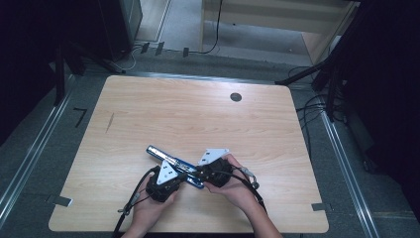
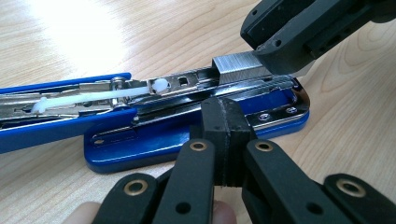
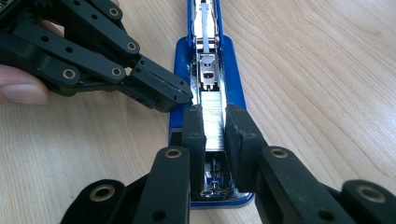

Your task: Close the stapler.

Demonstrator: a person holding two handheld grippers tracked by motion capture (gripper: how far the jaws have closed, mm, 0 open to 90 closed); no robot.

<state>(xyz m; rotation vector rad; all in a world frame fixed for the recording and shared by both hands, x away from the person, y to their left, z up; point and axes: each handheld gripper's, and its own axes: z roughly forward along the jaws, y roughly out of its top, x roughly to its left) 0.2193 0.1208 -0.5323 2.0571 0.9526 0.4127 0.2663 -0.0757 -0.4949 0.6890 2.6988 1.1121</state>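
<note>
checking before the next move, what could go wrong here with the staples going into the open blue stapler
1. The staple strip is pinched between the right hand-held gripper jaws above the metal channel; a slight tilt could jam it or snap it.
2. The left hand-held gripper, shut, only presses the side of the stapler; the base could slide on the smooth table.
3. Letting go early could drop staples beside the channel.

Lay bare: pale wooden table (image 1: 148, 114), dark round grommet (image 1: 236, 97) near its far edge, short dark mark (image 1: 109, 122) toward its left side; beyond, grey floor (image 1: 188, 25), black cables (image 1: 216, 29), light wooden panel (image 1: 277, 15)
</note>
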